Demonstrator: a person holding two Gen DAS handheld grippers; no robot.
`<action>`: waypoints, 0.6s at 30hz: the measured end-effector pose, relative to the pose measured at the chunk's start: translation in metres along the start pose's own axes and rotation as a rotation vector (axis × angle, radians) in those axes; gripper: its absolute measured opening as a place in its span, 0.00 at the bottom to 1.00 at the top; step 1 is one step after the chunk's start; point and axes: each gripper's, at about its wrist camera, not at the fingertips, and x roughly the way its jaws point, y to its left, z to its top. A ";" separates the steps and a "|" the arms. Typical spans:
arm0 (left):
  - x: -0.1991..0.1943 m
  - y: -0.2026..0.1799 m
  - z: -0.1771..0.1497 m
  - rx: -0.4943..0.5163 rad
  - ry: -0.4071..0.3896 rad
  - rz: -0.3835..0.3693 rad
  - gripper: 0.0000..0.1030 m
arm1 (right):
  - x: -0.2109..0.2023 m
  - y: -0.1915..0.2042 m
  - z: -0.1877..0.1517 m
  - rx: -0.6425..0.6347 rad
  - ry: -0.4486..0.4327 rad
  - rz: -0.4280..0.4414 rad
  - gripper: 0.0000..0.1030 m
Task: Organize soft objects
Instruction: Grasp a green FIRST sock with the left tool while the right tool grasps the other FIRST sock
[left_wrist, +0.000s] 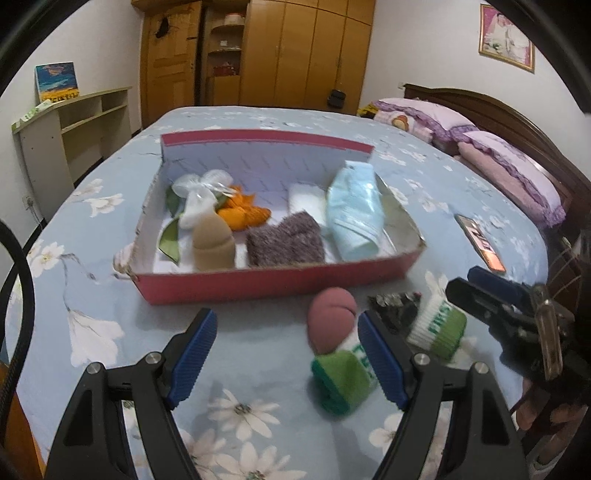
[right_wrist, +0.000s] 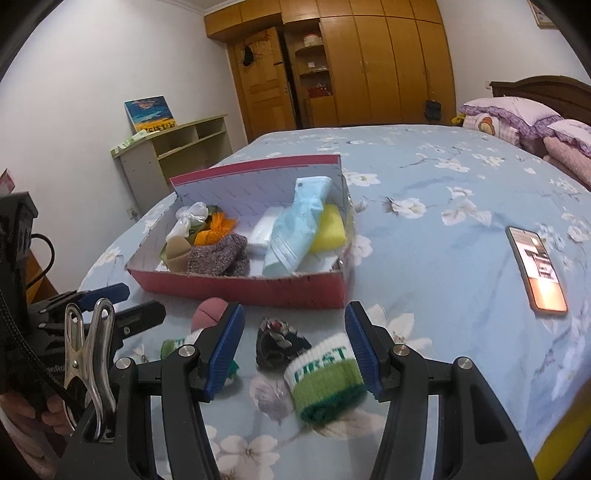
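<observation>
Soft objects already fill your red box (left_wrist: 258, 284) on the bed (left_wrist: 110, 295); two green-and-white sock rolls lie in front of it. Your left gripper (left_wrist: 286, 354) is spread beside one roll (left_wrist: 340, 380), your right gripper (right_wrist: 295, 350) spread around the other (right_wrist: 325, 380), neither pinching.

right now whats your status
Left gripper and right gripper open, empty. Green-white sock rolls on bed, outside red box. Nothing blocking.
</observation>
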 end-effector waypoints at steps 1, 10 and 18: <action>0.000 -0.002 -0.003 0.003 0.004 -0.003 0.80 | -0.001 -0.001 -0.001 0.002 0.002 -0.002 0.56; 0.016 -0.015 -0.023 0.028 0.054 -0.043 0.80 | -0.002 -0.012 -0.018 0.020 0.052 -0.020 0.56; 0.025 -0.030 -0.032 0.075 0.075 -0.038 0.80 | 0.005 -0.022 -0.028 0.035 0.101 -0.033 0.59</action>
